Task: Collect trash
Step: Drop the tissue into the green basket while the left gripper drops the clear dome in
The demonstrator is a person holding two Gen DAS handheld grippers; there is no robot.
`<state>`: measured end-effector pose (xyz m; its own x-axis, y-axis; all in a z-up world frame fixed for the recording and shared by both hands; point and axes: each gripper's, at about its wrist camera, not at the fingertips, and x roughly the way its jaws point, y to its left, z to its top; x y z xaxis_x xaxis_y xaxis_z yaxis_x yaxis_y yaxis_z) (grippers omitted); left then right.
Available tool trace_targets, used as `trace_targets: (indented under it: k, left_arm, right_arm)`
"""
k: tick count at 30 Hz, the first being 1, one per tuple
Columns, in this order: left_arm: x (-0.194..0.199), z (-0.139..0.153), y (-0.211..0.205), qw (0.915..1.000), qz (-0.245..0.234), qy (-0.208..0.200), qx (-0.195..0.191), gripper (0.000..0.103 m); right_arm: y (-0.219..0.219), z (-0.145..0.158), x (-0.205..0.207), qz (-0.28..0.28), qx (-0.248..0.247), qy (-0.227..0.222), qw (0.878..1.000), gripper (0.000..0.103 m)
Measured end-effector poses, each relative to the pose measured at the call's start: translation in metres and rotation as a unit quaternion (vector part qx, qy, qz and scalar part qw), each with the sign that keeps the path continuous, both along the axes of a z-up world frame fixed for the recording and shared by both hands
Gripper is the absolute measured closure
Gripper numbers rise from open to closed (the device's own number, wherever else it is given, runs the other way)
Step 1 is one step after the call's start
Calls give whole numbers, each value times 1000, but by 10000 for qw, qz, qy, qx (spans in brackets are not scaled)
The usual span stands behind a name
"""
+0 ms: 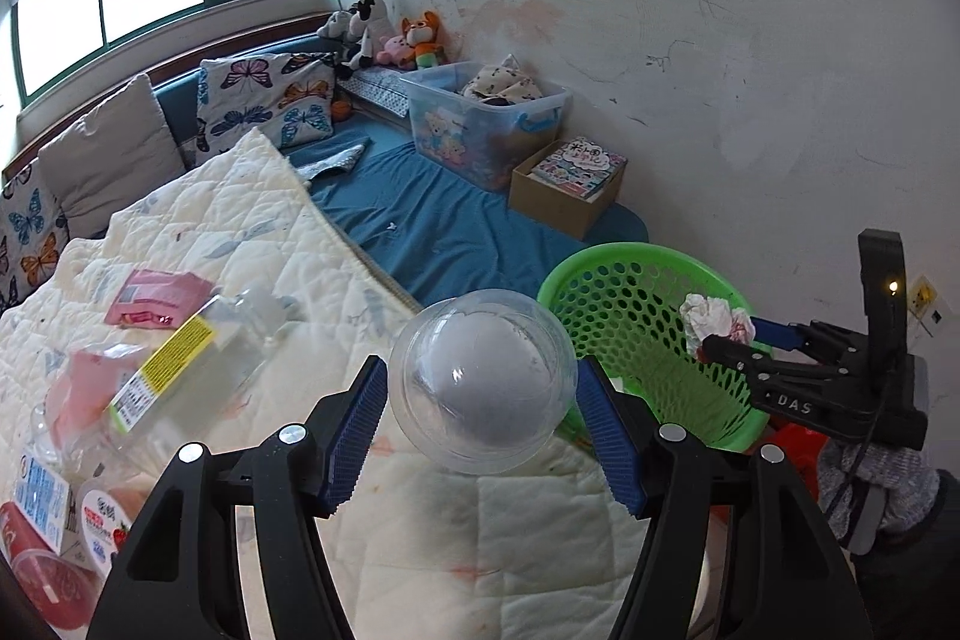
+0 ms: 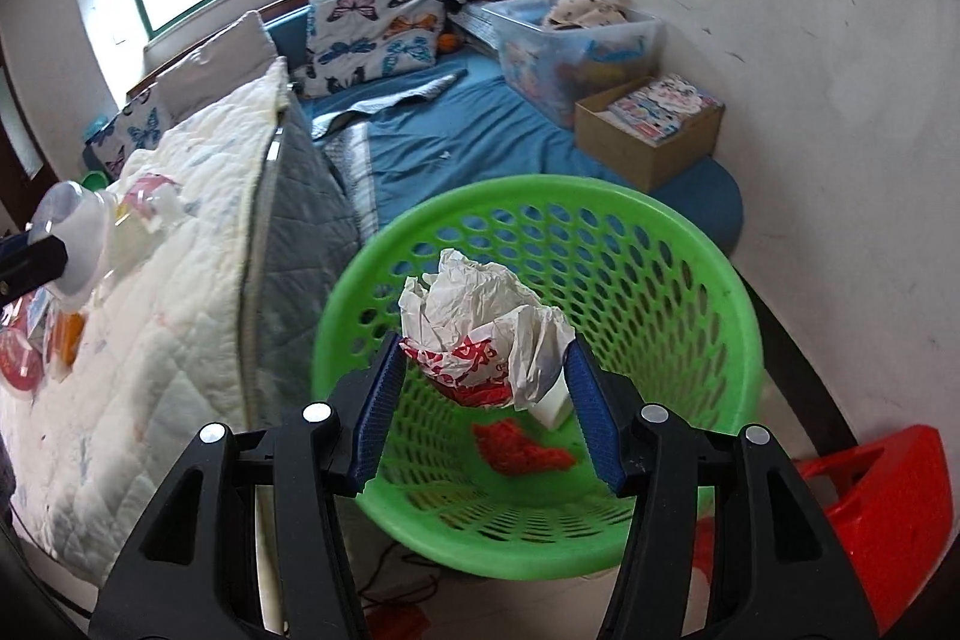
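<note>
The left wrist view looks across a bed with a white quilt (image 1: 198, 232), and only here does the litter at the quilt's near left show plainly: a clear plastic bottle (image 1: 180, 358) with a yellow label, a pink packet (image 1: 153, 301), a red lid (image 1: 45, 586) and small cartons; this view also shows the right hand-held gripper (image 1: 729, 334) from the side, carried by a hand in a grey glove (image 1: 870, 484), its tips over the rim of the green basket (image 1: 606, 292); the right wrist view alone looks down into that basket (image 2: 660, 280) and shows a red scrap (image 2: 519, 448) on its floor, a red plastic object (image 2: 888, 514) on the floor beside it, and the grey underside of the quilt's hanging edge.

The left hand-held gripper (image 1: 483, 400) stands partly open, its blue pads pressed on either side of a clear plastic dome lid (image 1: 483, 382), held above the quilt's edge, just short of the basket; from the right wrist view the dome (image 2: 72, 244) appears far left over the bed.

The right hand-held gripper (image 2: 483, 388) is likewise partly open; a crumpled white and red wrapper (image 2: 480, 328) sits between its pads, over the basket's mouth; the left pad touches the wrapper, while whether the right pad presses it I cannot tell.
</note>
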<state>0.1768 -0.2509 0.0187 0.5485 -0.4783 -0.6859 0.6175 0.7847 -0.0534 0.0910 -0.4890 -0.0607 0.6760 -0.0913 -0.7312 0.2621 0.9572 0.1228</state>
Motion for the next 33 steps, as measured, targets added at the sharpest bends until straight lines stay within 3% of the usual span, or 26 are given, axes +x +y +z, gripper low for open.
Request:
trace_targets:
  k: [13,33]
  left_arm:
    - [9,-11,-61,9989,-422,191,55,40]
    - [18,-46,-132,9951,-758,590,213,40]
  right_arm:
    - [-24,-9,-13,-335,31,28,9994,40]
    - [-13,5,-42,-158,105,-251,9995,38]
